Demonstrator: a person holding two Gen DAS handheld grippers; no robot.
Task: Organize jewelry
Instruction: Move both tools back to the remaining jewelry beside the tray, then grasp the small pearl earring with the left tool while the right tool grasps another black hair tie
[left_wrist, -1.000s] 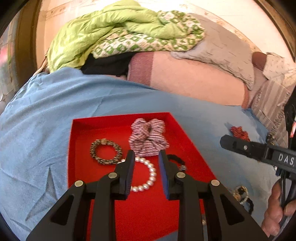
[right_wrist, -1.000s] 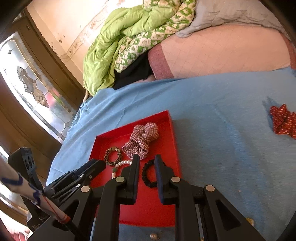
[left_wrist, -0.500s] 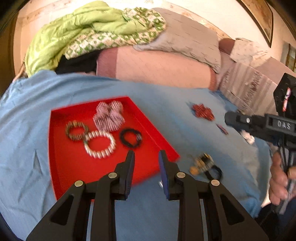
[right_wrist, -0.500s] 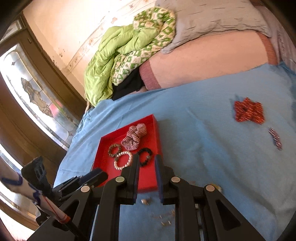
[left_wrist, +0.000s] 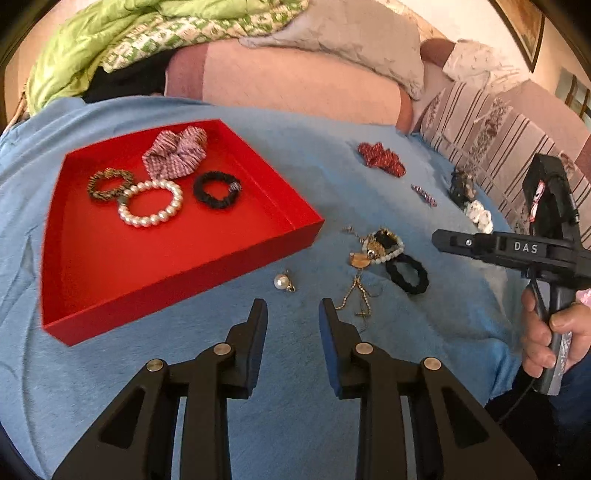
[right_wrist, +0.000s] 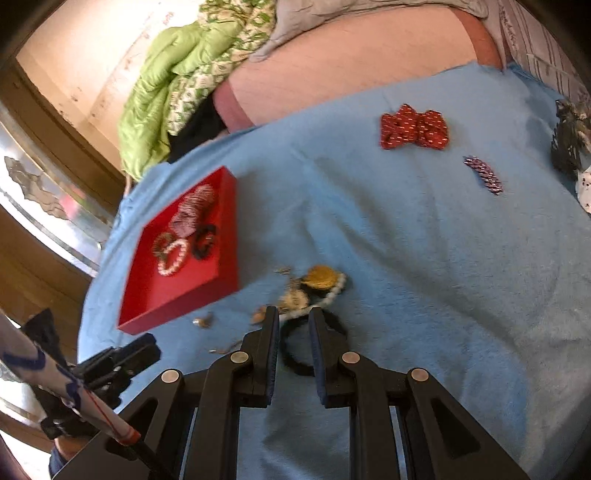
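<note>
A red tray (left_wrist: 177, 273) (right_wrist: 218, 291) on the blue blanket holds a striped scrunchie (left_wrist: 176, 157), a brown bead bracelet (left_wrist: 108, 184), a pearl bracelet (left_wrist: 150, 204) and a black hair tie (left_wrist: 217, 189). Right of the tray lies a jewelry heap (left_wrist: 380, 245) (right_wrist: 314, 286), a black scrunchie (left_wrist: 407, 274) (right_wrist: 295, 360), a pearl earring (left_wrist: 282, 282) and a gold chain (left_wrist: 356, 295). My left gripper (left_wrist: 292, 314) is open and empty, near the earring and chain. My right gripper (right_wrist: 292, 319) is open and empty, over the black scrunchie.
A red scrunchie (left_wrist: 380, 158) (right_wrist: 413, 127), a small beaded clip (left_wrist: 424, 194) (right_wrist: 484, 174), a dark ornament (left_wrist: 461, 186) and a white floral piece (left_wrist: 478, 216) lie farther right. Pillows and a green quilt (left_wrist: 110, 40) are piled behind. The blanket's edge is near my right hand.
Both grippers have pulled back from over the tray and swung right, toward the loose jewelry heap. Both stay open and empty.
</note>
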